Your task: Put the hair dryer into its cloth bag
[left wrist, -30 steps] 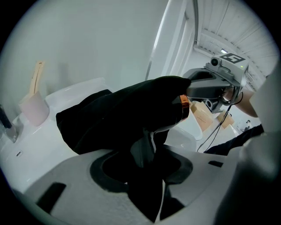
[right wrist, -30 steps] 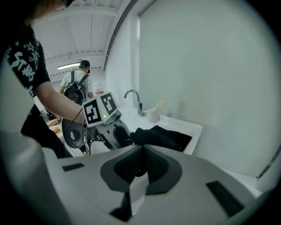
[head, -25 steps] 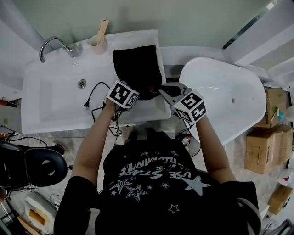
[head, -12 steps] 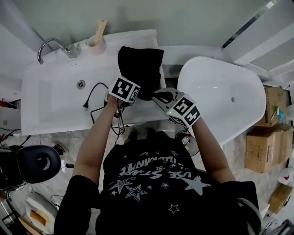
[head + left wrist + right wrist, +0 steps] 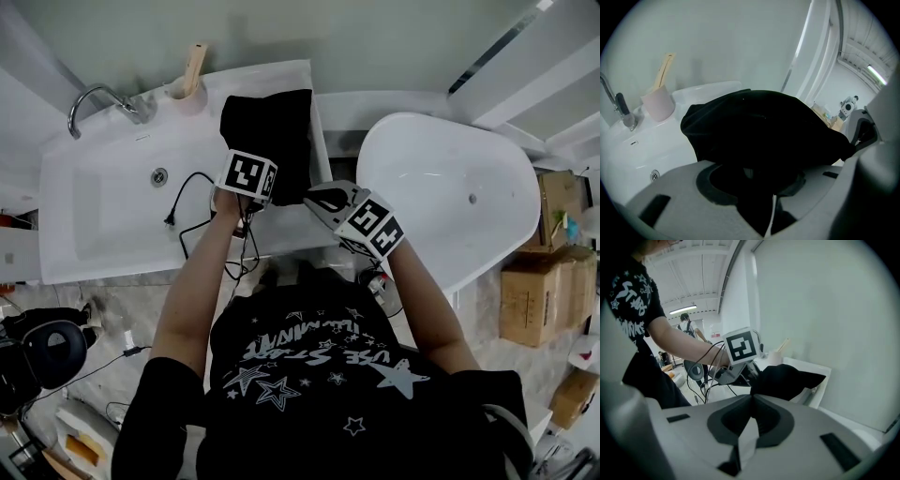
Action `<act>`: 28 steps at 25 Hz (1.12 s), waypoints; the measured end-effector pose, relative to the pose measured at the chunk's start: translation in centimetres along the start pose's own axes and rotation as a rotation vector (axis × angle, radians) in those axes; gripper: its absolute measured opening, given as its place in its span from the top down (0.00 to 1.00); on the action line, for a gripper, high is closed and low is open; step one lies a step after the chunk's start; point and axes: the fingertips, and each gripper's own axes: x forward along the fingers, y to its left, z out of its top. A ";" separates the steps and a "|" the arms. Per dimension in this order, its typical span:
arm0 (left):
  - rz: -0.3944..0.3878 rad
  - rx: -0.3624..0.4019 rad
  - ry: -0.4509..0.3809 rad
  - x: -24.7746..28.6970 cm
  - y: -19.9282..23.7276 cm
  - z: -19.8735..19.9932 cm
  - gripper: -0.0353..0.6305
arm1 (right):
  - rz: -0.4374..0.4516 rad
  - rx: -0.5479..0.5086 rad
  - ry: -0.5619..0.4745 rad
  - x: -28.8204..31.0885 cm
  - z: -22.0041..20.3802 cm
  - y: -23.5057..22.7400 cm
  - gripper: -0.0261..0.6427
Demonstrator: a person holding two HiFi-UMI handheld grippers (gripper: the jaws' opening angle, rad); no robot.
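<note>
- One black cloth bag lies bunched on the flat right end of the sink, rising just beyond the left tool and reaching back between its jaws.
- The left tool's jaws stand part-way apart, pinching that black cloth. Whether the hair dryer's body sits inside the bag cannot be told.
- One black cord trails from under the left tool into the sink basin on its left, where it ends in a plug.
- There are two tools. The right tool has its jaws pressed together with nothing between them. It sits just to the right of the bag's near edge, apart from the cloth, and points toward the left tool.
- One pink cup stands beyond and to the left of the left tool and holds one wooden stick.
- One faucet stands further left of the cup.
- One white bathtub sits to the right of the right tool, with several cardboard boxes past it.
</note>
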 end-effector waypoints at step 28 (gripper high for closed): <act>-0.090 0.029 -0.012 2.3 -1.8 -2.2 0.45 | -0.124 0.093 0.076 0.8 -4.0 -1.9 0.92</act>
